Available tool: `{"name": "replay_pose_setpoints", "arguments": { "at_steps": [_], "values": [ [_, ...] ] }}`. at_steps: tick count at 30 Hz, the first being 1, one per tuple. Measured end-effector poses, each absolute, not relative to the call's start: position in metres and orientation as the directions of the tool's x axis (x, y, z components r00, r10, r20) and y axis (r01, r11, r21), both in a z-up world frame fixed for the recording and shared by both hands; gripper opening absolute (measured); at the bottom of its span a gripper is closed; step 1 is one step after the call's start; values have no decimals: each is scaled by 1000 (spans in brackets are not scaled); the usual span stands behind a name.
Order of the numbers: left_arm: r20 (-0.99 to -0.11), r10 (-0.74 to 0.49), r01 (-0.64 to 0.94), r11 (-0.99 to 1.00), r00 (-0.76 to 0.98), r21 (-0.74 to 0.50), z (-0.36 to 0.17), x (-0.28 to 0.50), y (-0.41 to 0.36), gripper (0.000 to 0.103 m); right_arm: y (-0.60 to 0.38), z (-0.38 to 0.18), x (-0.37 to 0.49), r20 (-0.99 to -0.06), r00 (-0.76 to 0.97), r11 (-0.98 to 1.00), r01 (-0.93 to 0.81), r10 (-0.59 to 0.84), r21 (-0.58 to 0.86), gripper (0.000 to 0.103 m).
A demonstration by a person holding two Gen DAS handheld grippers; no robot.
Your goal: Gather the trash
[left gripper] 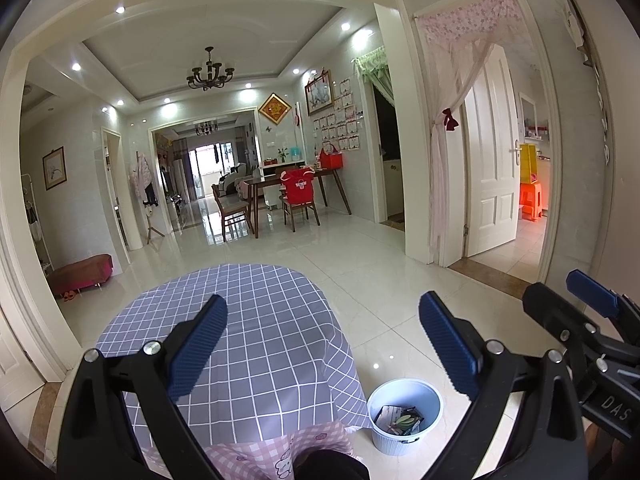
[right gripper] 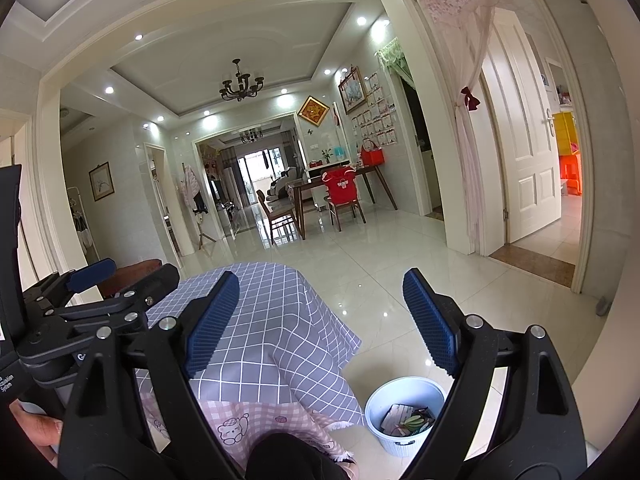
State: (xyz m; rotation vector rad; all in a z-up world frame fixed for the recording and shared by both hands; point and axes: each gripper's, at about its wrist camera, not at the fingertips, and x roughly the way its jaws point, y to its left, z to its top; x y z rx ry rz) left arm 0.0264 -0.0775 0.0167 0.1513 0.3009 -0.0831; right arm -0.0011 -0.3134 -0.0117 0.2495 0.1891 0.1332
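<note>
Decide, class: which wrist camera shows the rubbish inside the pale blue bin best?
The left wrist view. There the pale blue bin shows its whole rim, with the wrappers inside in plain sight. In the right wrist view, the right gripper has an arm that covers the bin's right edge and part of its contents.

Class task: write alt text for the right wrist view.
The open, empty right gripper hovers over a table in a grey checked cloth. A pale blue bin holding wrappers stands on the tiled floor beside it.
</note>
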Motion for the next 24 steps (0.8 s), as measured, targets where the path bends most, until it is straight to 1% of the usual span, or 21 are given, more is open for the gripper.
{"name": "replay_pose_setpoints", "arguments": {
  "at_steps": [24],
  "values": [
    [-304, -60, 105, 986, 951, 133, 12, 26, -73, 95, -316, -20, -6, -180, 971, 960, -107, 157, 261, 83]
  ]
}}
